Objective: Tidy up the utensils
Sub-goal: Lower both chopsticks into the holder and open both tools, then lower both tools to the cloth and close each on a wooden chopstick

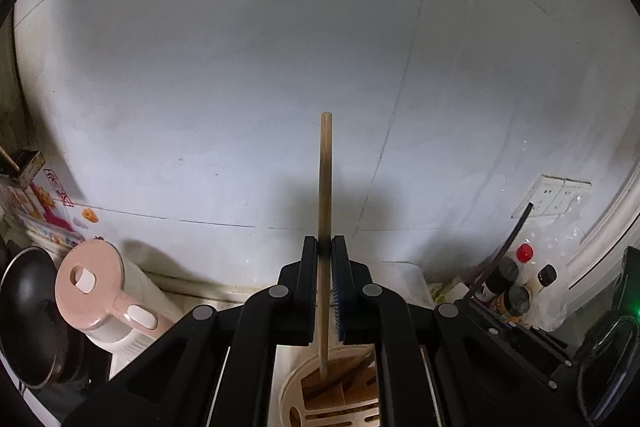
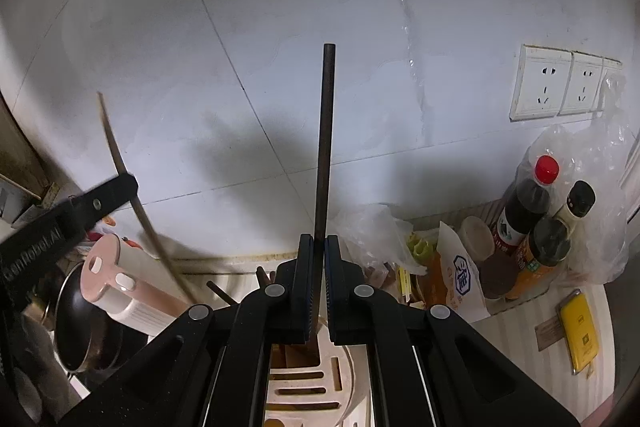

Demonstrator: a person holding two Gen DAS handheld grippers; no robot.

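My left gripper [image 1: 325, 247] is shut on a light wooden chopstick [image 1: 325, 183] that stands upright, its lower end inside a beige slotted utensil holder [image 1: 320, 403] below the fingers. My right gripper [image 2: 319, 245] is shut on a dark brown chopstick [image 2: 325, 147], also upright, its lower end in the same holder [image 2: 316, 387]. In the right wrist view the left gripper [image 2: 120, 189] shows at the left with its light chopstick [image 2: 132, 195] slanting down toward the holder. More dark sticks [image 2: 218, 293] lean in the holder.
A pink-lidded kettle [image 1: 104, 295] and a dark pan [image 1: 32, 315] stand at the left. Sauce bottles [image 2: 532, 203], plastic bags [image 2: 592, 187] and a yellow box [image 2: 580, 331] crowd the right. Wall sockets [image 2: 560, 83] sit on the white tiled wall [image 1: 240, 67] behind.
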